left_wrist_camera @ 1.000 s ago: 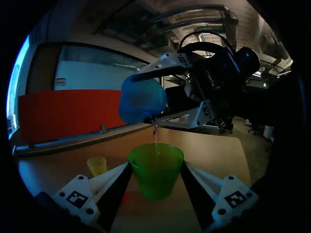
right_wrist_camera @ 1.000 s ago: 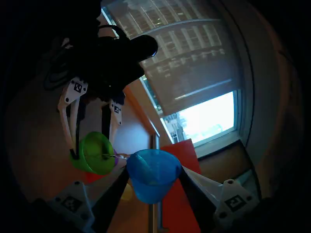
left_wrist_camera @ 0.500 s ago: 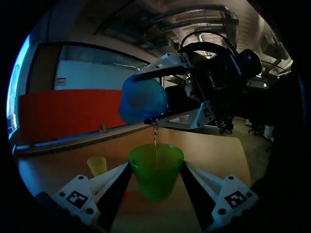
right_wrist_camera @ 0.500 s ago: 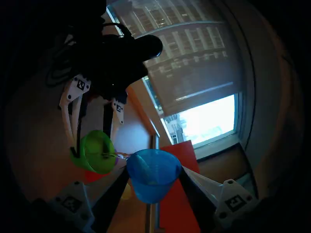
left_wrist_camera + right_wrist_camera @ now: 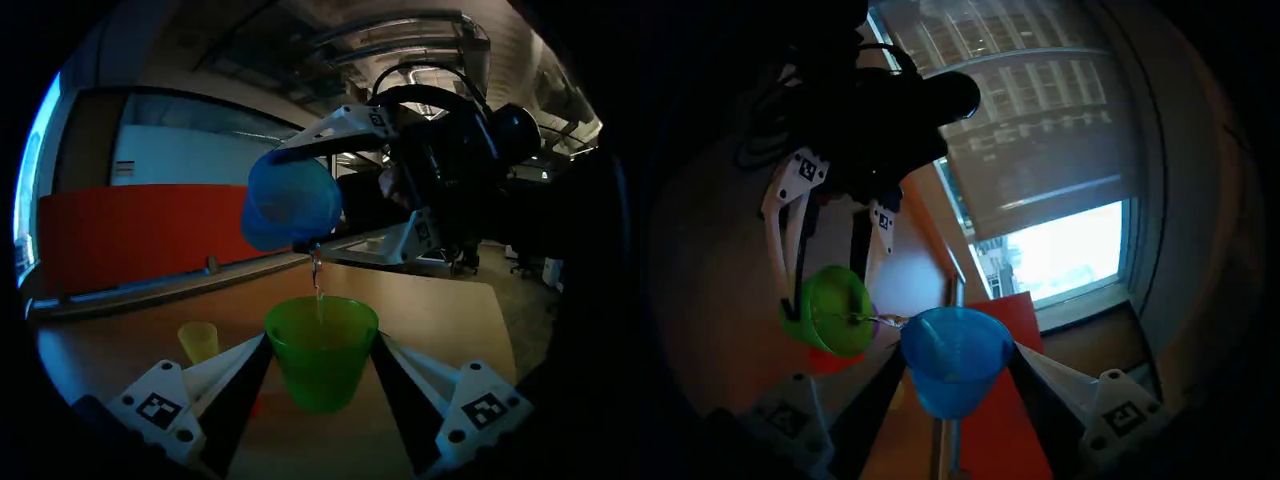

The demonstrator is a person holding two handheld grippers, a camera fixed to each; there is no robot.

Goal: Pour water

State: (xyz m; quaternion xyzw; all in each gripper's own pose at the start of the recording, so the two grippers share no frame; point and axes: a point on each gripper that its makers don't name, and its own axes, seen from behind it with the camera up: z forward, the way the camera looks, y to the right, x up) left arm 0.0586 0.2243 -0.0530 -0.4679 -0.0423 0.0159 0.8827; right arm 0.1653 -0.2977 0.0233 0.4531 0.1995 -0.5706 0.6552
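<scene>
A green cup (image 5: 322,350) stands upright between the fingers of my left gripper (image 5: 322,364), which is shut on it. Above it a blue cup (image 5: 291,200) is tipped over, held by my right gripper (image 5: 336,192), and a thin stream of water (image 5: 316,276) falls from its rim into the green cup. In the right gripper view the blue cup (image 5: 954,358) sits between my right gripper's (image 5: 956,372) fingers, shut on it. The green cup (image 5: 830,312) lies beyond its lip, gripped by the left gripper (image 5: 830,308), with a thin thread of water between them.
A small yellow cup (image 5: 199,342) stands on the wooden table (image 5: 432,312) to the left of the green cup. A red panel (image 5: 136,228) runs along the table's far edge. A bright window (image 5: 1060,256) lies ahead in the right gripper view.
The blue cup has tipped slightly further and shifted a little left and up. Water keeps running into the green cup, which has stayed still.
</scene>
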